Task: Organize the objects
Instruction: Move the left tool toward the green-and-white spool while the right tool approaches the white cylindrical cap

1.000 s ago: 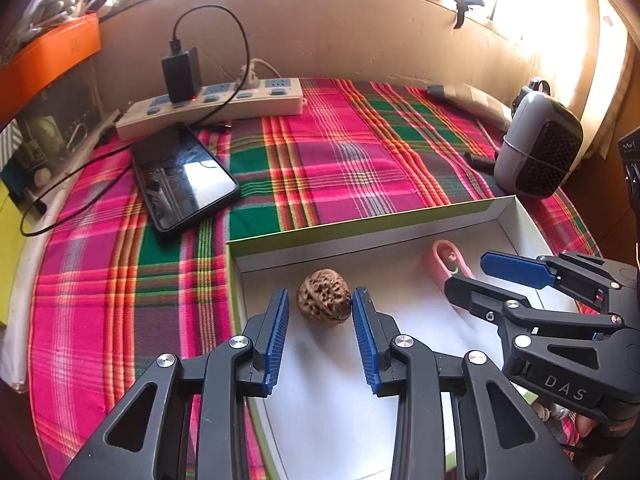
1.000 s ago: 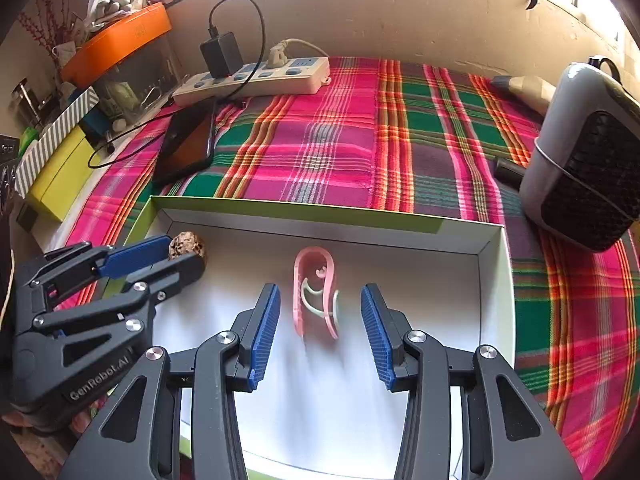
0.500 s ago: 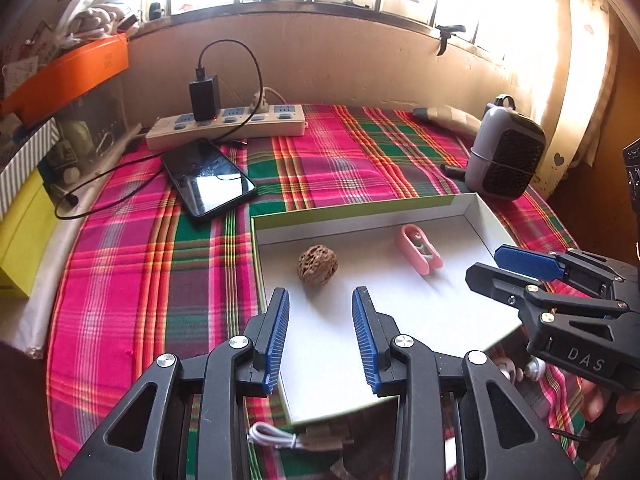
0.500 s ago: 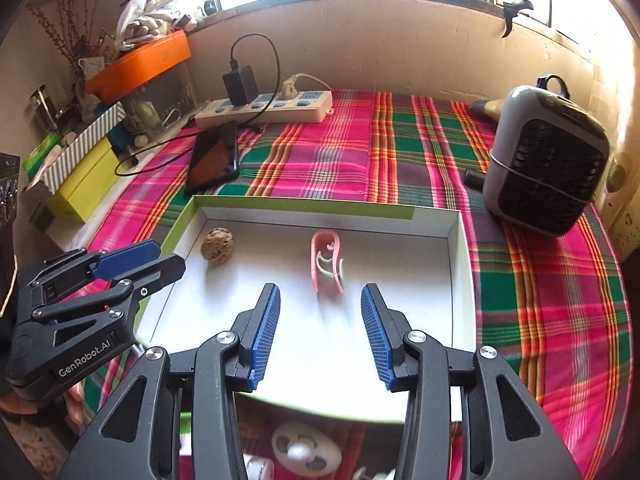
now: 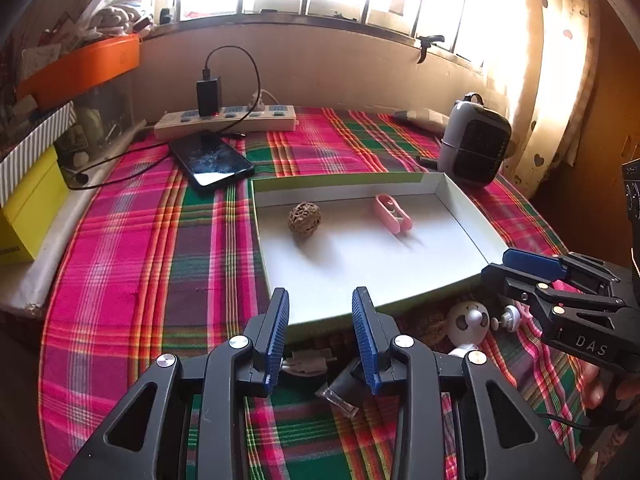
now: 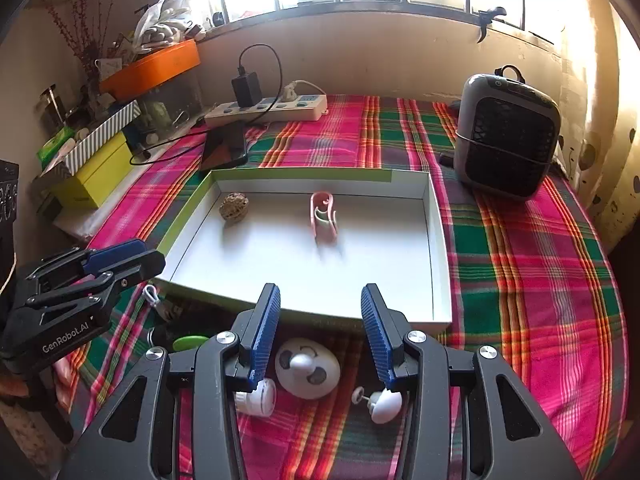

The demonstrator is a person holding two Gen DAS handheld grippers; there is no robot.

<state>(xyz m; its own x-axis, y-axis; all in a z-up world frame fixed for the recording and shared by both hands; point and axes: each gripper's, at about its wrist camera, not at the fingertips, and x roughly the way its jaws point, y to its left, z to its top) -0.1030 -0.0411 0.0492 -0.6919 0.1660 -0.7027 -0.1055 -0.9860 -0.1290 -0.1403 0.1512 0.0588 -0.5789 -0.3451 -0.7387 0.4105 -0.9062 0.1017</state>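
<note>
Two things already lay in the shallow white cardboard box with the green rim (image 6: 438,240): a wrinkled brown walnut (image 6: 234,207) and a pink plastic clip (image 6: 323,218), both well ahead of the tools. By my judgement the step in hand was reaching for the next loose piece.

Nearest the right gripper (image 6: 320,332), just under and between its blue ribbed pads, sat a small white round fan with a face on it (image 6: 307,368), on the pink and green plaid cloth (image 6: 540,280). Its jaws stood spread and pinched nothing. Next it would need to drop over the fan and close.

Beside it, the left gripper (image 5: 320,340) also stood parted and empty over the box's near edge, with a small clear packet (image 5: 338,396) below its right pad.
</note>
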